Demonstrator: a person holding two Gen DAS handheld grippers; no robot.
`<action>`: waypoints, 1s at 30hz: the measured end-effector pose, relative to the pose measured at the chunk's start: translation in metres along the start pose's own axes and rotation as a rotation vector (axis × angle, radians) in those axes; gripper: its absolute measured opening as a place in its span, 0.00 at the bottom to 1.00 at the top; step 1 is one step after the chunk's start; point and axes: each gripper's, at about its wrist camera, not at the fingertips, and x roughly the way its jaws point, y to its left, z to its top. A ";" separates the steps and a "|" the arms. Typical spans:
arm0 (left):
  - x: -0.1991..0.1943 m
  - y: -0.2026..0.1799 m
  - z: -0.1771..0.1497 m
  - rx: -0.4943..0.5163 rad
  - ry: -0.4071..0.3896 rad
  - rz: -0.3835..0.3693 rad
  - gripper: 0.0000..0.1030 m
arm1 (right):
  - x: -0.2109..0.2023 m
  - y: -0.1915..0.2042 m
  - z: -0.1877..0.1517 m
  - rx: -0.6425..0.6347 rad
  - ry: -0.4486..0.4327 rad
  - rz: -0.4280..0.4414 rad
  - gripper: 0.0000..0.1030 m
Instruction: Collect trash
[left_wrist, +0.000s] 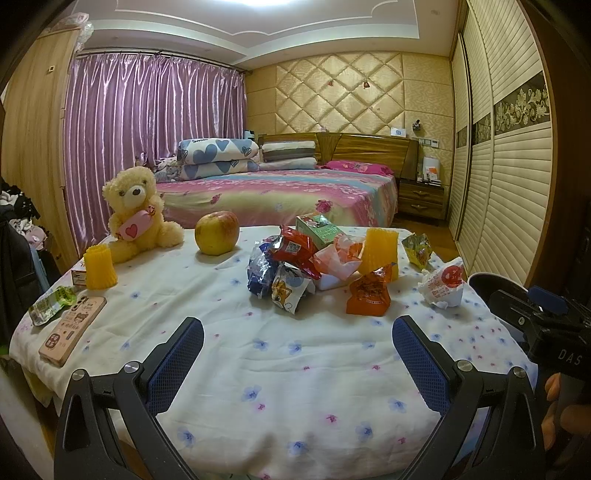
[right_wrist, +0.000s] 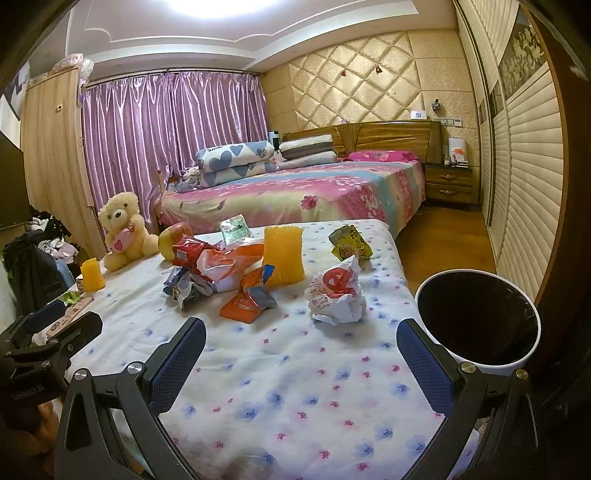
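A heap of snack wrappers (left_wrist: 291, 262) lies mid-table on the floral cloth (left_wrist: 295, 369); it also shows in the right wrist view (right_wrist: 214, 269). An orange wrapper (left_wrist: 369, 295) (right_wrist: 247, 302), a crumpled white-and-red paper (left_wrist: 443, 284) (right_wrist: 336, 291) and a yellow-green packet (left_wrist: 417, 249) (right_wrist: 349, 242) lie nearby. A white bin with a black liner (right_wrist: 476, 317) stands right of the table. My left gripper (left_wrist: 297, 332) is open and empty, short of the heap. My right gripper (right_wrist: 301, 332) is open and empty, short of the crumpled paper.
A teddy bear (left_wrist: 136, 214), an apple (left_wrist: 217, 232), two yellow foam sleeves (left_wrist: 99, 267) (left_wrist: 380, 251), a phone (left_wrist: 74, 328) and a green packet (left_wrist: 51, 304) also sit on the table. A bed (left_wrist: 280, 192) lies behind, wardrobe doors (left_wrist: 517, 166) at right.
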 end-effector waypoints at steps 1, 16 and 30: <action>0.000 0.000 0.000 0.000 0.000 0.000 0.99 | 0.000 0.000 0.000 0.000 0.001 0.000 1.00; 0.002 -0.001 -0.002 0.000 0.006 -0.006 0.99 | 0.000 0.000 0.000 0.003 0.004 0.002 1.00; 0.035 -0.010 0.002 0.018 0.088 -0.054 0.99 | 0.019 -0.023 0.002 0.048 0.063 -0.006 1.00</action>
